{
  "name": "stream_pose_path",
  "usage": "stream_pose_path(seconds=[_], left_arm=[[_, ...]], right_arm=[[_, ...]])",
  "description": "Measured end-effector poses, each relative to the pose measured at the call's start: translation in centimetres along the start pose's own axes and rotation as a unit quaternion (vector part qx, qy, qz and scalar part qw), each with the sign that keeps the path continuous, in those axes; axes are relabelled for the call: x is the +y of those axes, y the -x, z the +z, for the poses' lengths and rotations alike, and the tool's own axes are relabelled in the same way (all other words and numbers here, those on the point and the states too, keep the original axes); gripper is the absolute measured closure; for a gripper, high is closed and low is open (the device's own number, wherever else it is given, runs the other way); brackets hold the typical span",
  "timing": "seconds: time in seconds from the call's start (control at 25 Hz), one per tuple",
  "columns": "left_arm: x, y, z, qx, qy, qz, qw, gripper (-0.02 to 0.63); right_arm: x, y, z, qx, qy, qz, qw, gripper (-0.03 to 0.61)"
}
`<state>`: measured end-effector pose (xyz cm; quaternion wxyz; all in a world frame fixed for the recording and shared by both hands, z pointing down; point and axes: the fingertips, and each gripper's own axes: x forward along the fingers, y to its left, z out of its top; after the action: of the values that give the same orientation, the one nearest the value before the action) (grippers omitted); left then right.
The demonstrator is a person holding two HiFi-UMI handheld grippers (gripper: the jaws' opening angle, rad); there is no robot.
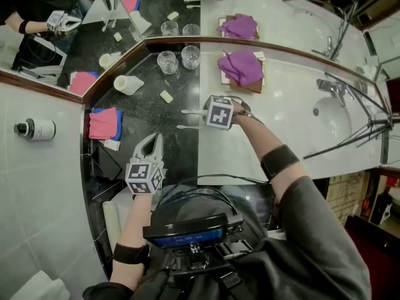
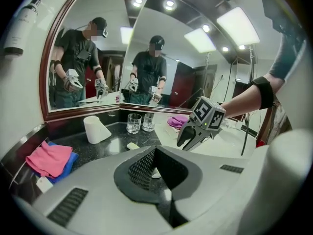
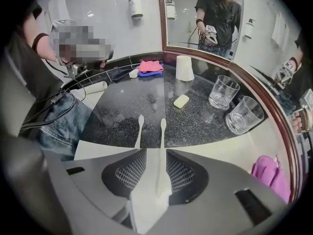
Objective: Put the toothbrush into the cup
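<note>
Currently the right gripper [image 3: 153, 154] is pointing steeply down at the vanity counter [image 3: 117, 106] with its jaws standing apart. The white toothbrush [image 3: 161, 146] is lying flat between them, and the pads are not pressing on it. Its head is resting on the dark granite and its handle is running back onto the pale section. A second toothbrush [image 3: 139, 131] is lying just beside it, roughly parallel. The left gripper [image 1: 151, 144] is hanging over the dark stone with its jaws together, holding nothing.

Handling assessment: the toothbrush is presenting as light, stiff, slender and smooth. On polished stone it is likely to skid or roll as the pads close. The mid-handle is looking like the soundest place to grip, clear of the bristles and of the neighbouring brush.

Receptacles: two glass tumblers [image 3: 223, 93] are standing near the mirror, and a white cup [image 3: 185, 68] is sitting beyond the soap bar [image 3: 181, 101]. Which one is intended is not showing. The glasses are appearing fragile and prone to tipping.
</note>
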<state>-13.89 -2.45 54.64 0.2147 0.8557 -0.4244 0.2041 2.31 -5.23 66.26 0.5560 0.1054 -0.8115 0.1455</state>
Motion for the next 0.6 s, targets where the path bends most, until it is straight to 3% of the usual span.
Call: stream_pose_path(seconds=[0.24, 0.6], left_arm=[[0.8, -0.2, -0.5, 0.005, 0.012, 0.008, 0.9999, 0.617], [2.4, 0.4, -1.8, 0.020, 0.017, 0.022, 0.9994, 0.617]], right_arm=[[0.2, -3.0, 0.0, 0.041, 0.010, 0.056, 0.998, 0.419], [0.0, -5.8, -0.1, 0.074, 0.024, 0.079, 0.994, 0.422]])
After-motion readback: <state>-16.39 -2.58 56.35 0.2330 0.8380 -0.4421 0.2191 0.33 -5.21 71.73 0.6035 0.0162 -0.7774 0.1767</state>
